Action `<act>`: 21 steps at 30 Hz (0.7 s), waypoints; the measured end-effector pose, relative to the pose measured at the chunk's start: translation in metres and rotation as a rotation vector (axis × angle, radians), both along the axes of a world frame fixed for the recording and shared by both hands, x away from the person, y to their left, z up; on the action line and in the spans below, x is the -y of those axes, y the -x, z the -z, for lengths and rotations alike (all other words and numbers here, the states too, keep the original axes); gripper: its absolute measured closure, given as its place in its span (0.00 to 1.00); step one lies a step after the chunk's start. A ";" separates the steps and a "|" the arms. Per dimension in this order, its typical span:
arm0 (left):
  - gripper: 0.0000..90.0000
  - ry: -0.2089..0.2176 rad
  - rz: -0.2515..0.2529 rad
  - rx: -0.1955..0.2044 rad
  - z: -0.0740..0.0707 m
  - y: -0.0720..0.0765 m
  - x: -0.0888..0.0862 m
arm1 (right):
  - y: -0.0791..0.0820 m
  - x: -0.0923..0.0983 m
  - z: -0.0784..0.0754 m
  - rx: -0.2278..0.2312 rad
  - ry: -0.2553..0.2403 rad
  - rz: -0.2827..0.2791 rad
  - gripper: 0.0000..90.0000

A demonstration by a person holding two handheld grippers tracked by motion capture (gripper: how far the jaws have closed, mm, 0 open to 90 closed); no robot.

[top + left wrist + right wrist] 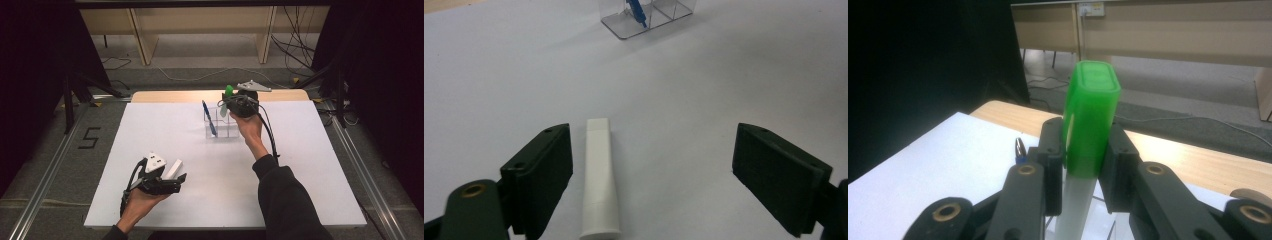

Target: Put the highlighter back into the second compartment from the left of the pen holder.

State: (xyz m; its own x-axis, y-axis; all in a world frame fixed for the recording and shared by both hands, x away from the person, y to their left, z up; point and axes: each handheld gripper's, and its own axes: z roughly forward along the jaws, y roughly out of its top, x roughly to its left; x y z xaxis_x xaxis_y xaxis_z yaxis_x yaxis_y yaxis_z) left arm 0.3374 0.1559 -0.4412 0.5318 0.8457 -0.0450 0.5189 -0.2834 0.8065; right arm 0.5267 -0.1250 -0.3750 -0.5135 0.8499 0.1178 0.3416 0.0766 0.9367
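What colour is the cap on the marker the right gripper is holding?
Bright green cap, on a white marker. The right gripper view shows it best.

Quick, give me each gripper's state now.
Left gripper: open, white tube lying between its jaws, unheld.
Right gripper: shut on green-capped marker.

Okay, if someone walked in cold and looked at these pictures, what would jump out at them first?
Probably the bright green cap of a white marker, clamped between the right gripper's fingers above the clear organizer at the table's far side. Next, a blue pen leans in that organizer. Nearer the person, a white marker lies between the left gripper's open fingers.
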 end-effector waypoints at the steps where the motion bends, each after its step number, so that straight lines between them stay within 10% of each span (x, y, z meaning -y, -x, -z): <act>1: 0.18 -0.002 -0.001 0.003 0.000 0.000 0.000 | 0.000 0.000 0.000 0.000 0.000 0.000 0.83; 21: 0.18 0.007 -0.060 -0.078 0.006 -0.009 -0.009 | -0.007 -0.012 0.018 -0.052 0.072 0.013 0.83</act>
State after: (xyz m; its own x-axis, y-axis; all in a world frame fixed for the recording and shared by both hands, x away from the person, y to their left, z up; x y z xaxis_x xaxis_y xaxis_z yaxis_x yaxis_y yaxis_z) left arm 0.3469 0.1652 -0.4468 0.4748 0.8755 -0.0901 0.5960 -0.2445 0.7649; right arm 0.5338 -0.1130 -0.3927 -0.4972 0.8637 0.0825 0.3913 0.1384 0.9098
